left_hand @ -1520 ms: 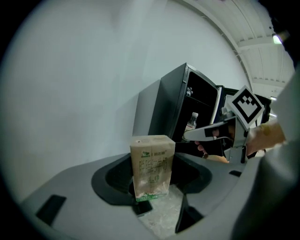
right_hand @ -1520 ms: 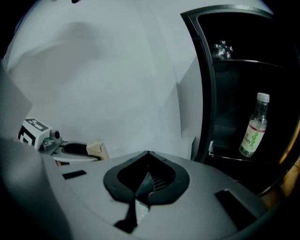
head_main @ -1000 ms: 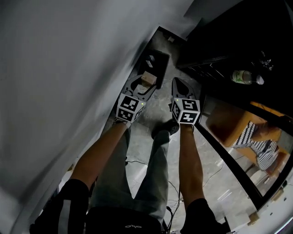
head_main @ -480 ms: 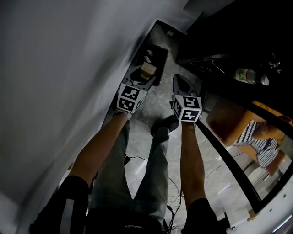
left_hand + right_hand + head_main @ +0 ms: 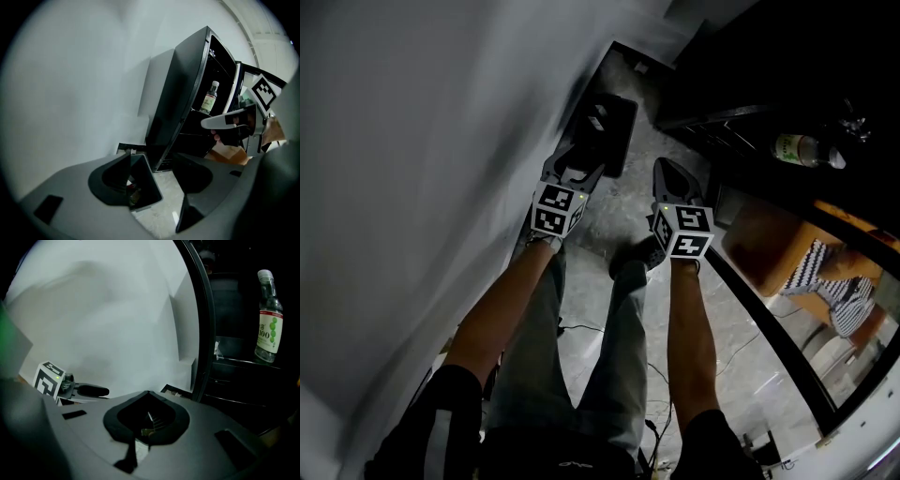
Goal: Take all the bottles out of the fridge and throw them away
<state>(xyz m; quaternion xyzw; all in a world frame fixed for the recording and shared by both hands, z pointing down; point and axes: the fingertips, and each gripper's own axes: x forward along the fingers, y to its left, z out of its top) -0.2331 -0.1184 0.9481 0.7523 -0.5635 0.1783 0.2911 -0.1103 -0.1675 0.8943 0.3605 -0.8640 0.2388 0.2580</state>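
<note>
Grey marble flooring is seen below the dark fridge (image 5: 787, 56), where one green-labelled bottle (image 5: 802, 150) is seen upright on a shelf at two o'clock. Nothing is held: the left gripper (image 5: 574, 167) is spread open above the black bin (image 5: 609, 127) at twelve o'clock, and the right gripper (image 5: 666, 169) is closed empty. Removal is judged unfinished.

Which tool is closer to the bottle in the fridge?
Right. The right tool hangs beside the fridge, short of the bottle; the left tool is farther off, over the bin by the wall.
</note>
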